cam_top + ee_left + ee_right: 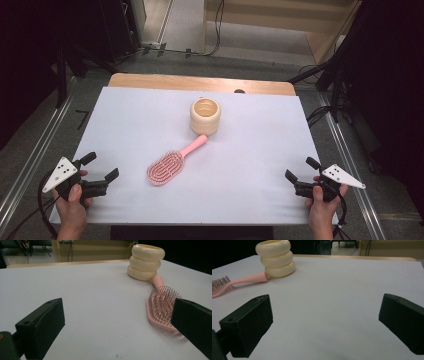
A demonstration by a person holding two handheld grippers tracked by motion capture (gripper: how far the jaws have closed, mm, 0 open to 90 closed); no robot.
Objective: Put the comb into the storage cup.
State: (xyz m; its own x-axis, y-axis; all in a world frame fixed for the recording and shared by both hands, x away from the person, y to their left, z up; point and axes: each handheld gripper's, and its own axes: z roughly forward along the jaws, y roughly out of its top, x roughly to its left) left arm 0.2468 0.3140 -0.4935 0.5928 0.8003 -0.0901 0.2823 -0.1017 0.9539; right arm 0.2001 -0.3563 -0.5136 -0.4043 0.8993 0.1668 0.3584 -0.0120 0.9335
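My left gripper (pixel 101 166) sits at the lower left of the high view, my hand wrapped round its body, and its two black jaws stand spread as wide as they go — nothing between them, nothing touched. In the left gripper view the jaws rise from the two bottom corners with bare white table cover (pixel 100 302) between them; the pink hairbrush (pixel 162 306) lies at the right of that frame, its bristle head partly behind my right-hand jaw (behind it in the picture, that is, not against it as far as I can tell).

My right gripper (pixel 300 170) is at the lower right of the high view, likewise gaping and empty, well apart from everything. In the right gripper view, bare cover lies between its jaws, and the brush shows at the upper left, handle pointing toward the cream ringed cup (pixel 277 257).

In the high view the hairbrush (pixel 172 162) lies just left of centre, bristles up, slanted — head toward the lower left, handle toward the upper right. The handle's tip reaches the foot of the cup (pixel 205 116), which stands upright above centre; whether tip and cup actually touch I can't quite make out. The brush is nearer my left gripper than my right.
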